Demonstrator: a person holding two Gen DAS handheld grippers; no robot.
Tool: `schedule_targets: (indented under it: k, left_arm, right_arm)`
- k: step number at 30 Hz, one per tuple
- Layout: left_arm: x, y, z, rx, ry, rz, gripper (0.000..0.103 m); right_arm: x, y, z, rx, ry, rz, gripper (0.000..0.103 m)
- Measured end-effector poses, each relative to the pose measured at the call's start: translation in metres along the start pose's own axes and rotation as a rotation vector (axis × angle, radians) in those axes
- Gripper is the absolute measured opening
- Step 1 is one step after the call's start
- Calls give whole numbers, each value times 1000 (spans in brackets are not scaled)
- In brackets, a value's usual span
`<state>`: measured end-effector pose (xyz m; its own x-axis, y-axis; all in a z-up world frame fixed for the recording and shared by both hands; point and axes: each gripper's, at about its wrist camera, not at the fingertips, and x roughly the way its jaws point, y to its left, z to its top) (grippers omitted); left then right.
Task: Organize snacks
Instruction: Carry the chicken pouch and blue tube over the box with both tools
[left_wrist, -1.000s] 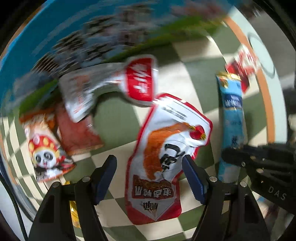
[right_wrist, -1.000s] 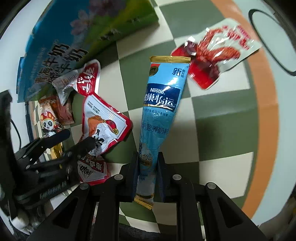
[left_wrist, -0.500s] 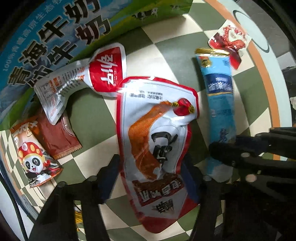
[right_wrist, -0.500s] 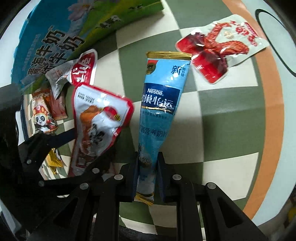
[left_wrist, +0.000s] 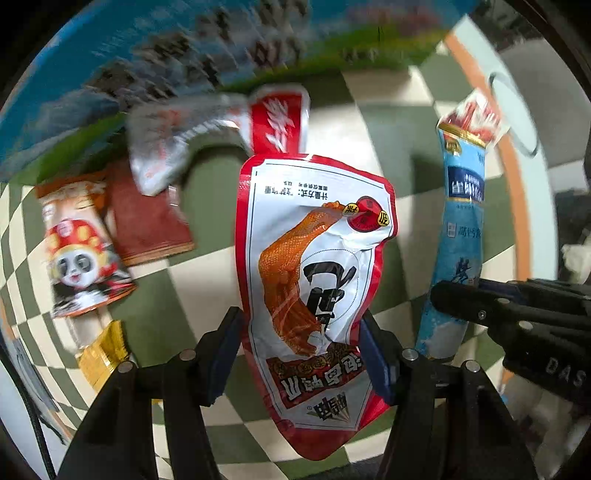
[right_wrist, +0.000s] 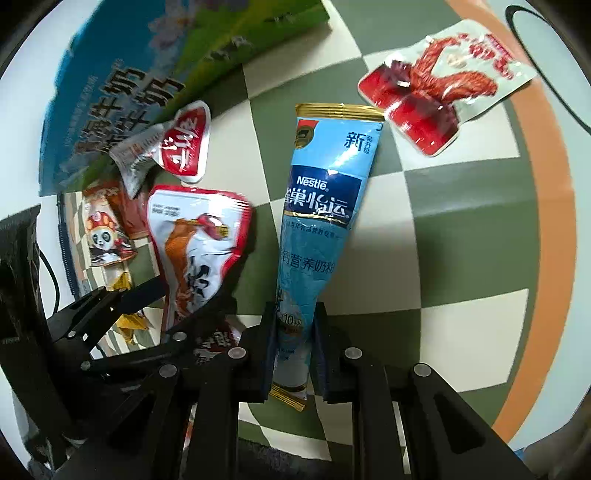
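My left gripper is shut on a red-and-white chicken-snack pouch and holds it lifted above the checkered mat. The pouch also shows in the right wrist view. My right gripper is shut on the lower end of a long blue Nestle milk-powder sachet, seen too in the left wrist view. The two grippers are side by side, left of right.
On the green-and-cream checkered mat lie a red-and-silver packet, a panda packet, a brown packet, a gold wrapper and a red chicken-wing pack. A blue-green milk box stands at the back left.
My left gripper closed on the red-and-white pouch and raised it off the mat. My right gripper kept its hold on the blue sachet, nearly still.
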<state>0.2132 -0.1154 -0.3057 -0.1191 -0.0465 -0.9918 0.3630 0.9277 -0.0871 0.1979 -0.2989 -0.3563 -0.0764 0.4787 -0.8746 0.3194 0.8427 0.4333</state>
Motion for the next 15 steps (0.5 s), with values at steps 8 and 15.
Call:
schedule_targets:
  k: [8,15]
  left_arm:
    - [-119,29,2,-79,-215,-86,59]
    - [-199,40,61,-124,-358,-79,59]
  right_arm:
    - [-78,28,-9,-100,-88,67,20]
    - [-161,83,26,-228,-181,119,20]
